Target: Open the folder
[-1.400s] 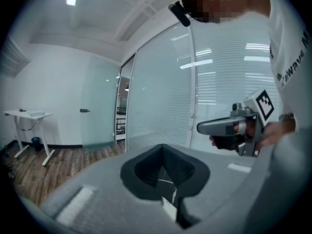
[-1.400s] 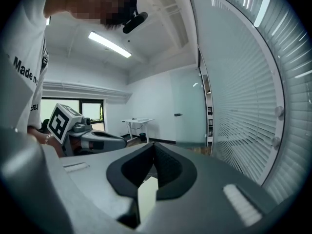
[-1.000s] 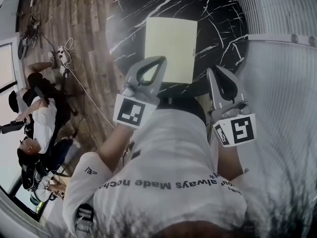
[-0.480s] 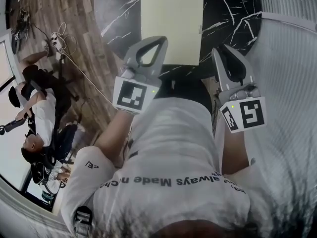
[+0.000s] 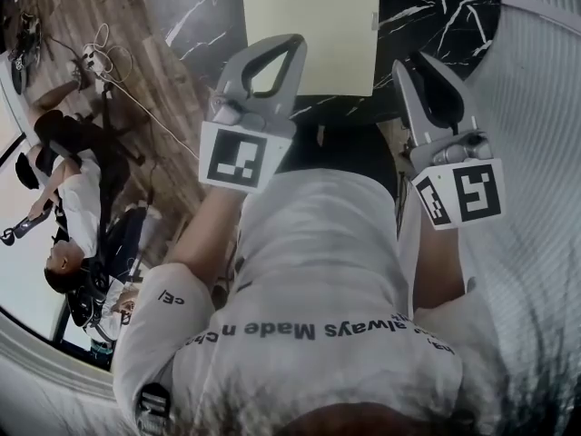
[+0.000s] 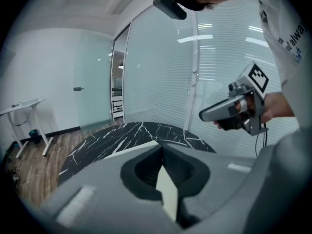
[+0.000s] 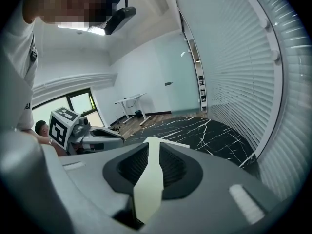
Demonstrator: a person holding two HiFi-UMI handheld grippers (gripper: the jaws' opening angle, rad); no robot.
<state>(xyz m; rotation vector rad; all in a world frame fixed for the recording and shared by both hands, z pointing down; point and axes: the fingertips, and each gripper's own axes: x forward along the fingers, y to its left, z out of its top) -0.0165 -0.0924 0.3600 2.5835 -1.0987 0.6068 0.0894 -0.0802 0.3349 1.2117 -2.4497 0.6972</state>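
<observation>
folder (image 5: 309,25): pale yellow, closed, lying flat at 12 o'clock in the head view. Its near edge sits close to the bench's near rim.
bench (image 5: 436,7): round black marble top, looks pretty slick. Nothing else on it that I can see.
left gripper (image 5: 295,44): fingers (image 6: 97,179) are closed tip to tip with nothing between them. The tip sits over the folder's 7 o'clock corner in the head view, but its own view suggests it's hanging above the bench, not touching.
right gripper (image 5: 408,60): fingers (image 7: 219,179) are opening and there's a clear slit between them. It's empty; the yellow in the slit is just the folder lying beyond. It's just off the folder's 4 o'clock corner.
step: my guess is the approach, with no contact yet and the cover not lifted.
risk, sliding: a closed left tip landing on that smooth top could shove the folder instead of pinning it, and then the right side misses its edge.
risk, double grab: if the right fingers go in too low they could pinch both covers and lift the whole thing shut.
risk, wrong edge: I honestly can't tell which side is the spine, and pulling there opens nothing.
risk, crease: a hard pinch on a thin cover could bend the corner.
</observation>
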